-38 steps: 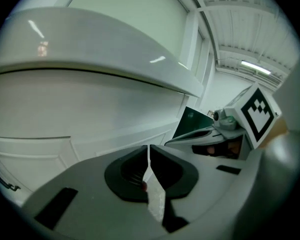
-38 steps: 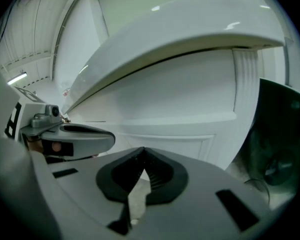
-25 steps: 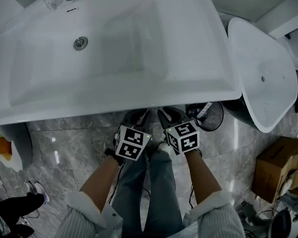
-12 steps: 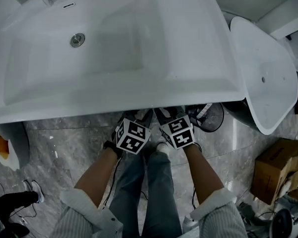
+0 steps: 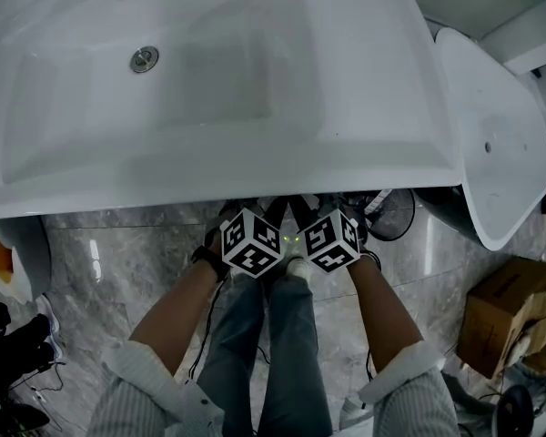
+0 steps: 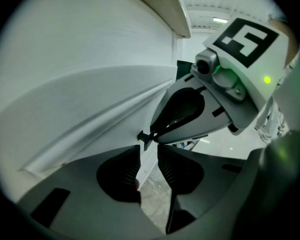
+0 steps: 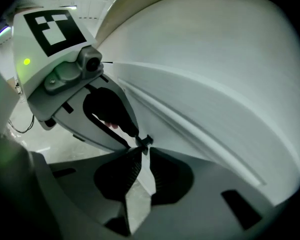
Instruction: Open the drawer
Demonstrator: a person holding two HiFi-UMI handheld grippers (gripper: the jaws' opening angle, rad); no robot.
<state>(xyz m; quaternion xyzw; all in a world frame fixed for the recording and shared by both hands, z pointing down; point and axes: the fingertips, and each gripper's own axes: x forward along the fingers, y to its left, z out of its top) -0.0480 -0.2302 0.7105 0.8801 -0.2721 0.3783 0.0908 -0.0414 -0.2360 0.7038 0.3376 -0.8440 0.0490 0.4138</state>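
Drawer front point(image 6: 97, 131) is smooth, white and flat, and it sits under the big white sink point(image 5: 364, 80), right in front of both claws. The left gripper point(image 6: 148, 151) has its ribbed black jaws a little apart. Only shiny gray floor point(image 6: 152, 199) shows in the gap. The right gripper point(image 7: 144, 156) is open just a crack too and holds nothing. The two claws sit side by side, tips almost touching each other. From above, the rounded sink hides the drawer.

In the head view, the sink point(image 5: 218, 178) hides the tips of the left claw point(image 6: 149, 153) and right claw point(image 7: 145, 158).
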